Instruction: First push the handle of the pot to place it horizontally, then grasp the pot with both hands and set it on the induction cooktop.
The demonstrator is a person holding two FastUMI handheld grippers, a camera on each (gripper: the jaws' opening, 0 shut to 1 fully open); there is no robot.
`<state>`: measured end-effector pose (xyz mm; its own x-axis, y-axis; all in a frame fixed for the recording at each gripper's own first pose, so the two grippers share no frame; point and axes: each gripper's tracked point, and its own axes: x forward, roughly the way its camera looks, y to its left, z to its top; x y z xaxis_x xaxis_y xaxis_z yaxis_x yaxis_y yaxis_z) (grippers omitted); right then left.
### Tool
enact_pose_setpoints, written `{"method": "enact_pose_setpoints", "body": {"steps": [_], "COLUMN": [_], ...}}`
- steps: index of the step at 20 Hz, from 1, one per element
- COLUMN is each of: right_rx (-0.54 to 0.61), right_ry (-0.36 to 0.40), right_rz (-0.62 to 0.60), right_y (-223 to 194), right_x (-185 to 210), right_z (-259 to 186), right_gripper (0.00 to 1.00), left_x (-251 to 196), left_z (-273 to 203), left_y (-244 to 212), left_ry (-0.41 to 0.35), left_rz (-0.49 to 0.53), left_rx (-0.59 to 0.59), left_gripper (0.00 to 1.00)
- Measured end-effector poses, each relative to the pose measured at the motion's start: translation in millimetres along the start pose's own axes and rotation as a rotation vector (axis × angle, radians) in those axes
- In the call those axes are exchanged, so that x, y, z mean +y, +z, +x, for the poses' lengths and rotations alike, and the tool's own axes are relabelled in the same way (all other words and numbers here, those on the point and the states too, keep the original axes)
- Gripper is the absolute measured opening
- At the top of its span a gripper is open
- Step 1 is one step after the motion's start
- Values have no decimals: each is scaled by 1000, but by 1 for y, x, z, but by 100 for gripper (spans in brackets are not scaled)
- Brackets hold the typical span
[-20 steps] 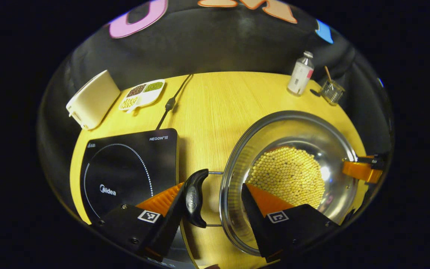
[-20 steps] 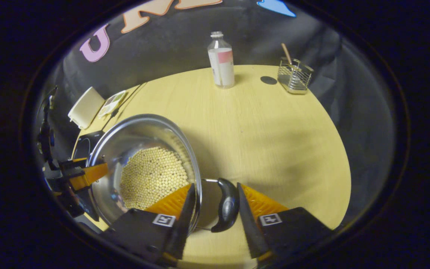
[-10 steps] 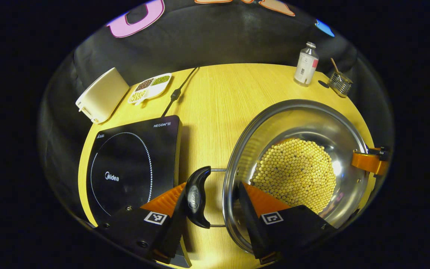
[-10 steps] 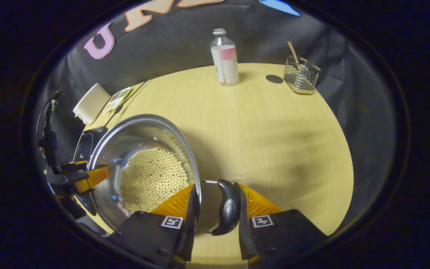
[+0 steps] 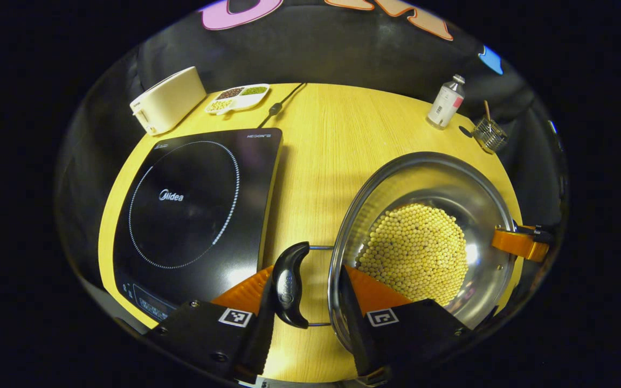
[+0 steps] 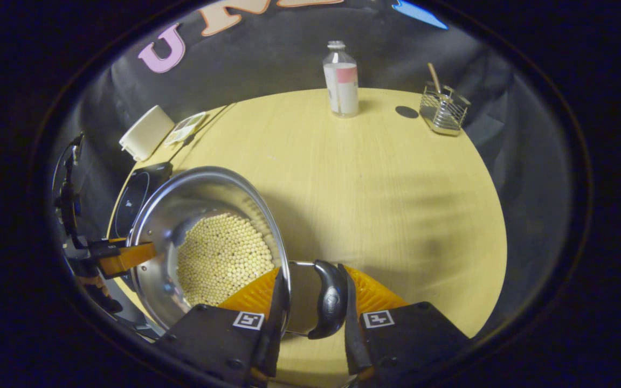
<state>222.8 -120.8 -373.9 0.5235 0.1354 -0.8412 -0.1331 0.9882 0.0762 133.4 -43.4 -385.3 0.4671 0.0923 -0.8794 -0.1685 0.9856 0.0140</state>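
A steel pot holding yellow beans appears to hang a little above the wooden table, right of the black induction cooktop. My left gripper is shut across the pot's black left handle and the rim, one finger outside the handle and one inside the pot. In the right gripper view my right gripper is shut the same way on the other black handle of the pot. The far gripper shows at each opposite rim: the right gripper and the left gripper.
At the table's back stand a cream box, a divided dish of beans and the cooktop's cable. A bottle and a wire holder with a stick stand at the far right edge.
Both grippers have closed in on the handles and rim. Both views have risen and drawn back with the pot, so the whole cooktop now shows in the left gripper view.
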Motion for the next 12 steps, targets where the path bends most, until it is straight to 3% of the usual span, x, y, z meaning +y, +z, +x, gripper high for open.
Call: {"method": "enact_pose_setpoints", "body": {"steps": [1, 7, 12], "right_rx": [0, -7, -12], "right_ry": [8, 50, 25], "right_rz": [-4, 22, 29], "right_y": [-1, -3, 2], "right_x": [3, 27, 62], "right_z": [-3, -24, -35], "right_gripper": [48, 48, 47], "left_x": [3, 20, 53], "left_z": [-6, -37, -50], "left_y": [-4, -4, 6], "left_ry": [0, -26, -34], "left_rz": [-12, -26, -19], "left_rx": [9, -17, -15], "left_gripper": [62, 57, 57]}}
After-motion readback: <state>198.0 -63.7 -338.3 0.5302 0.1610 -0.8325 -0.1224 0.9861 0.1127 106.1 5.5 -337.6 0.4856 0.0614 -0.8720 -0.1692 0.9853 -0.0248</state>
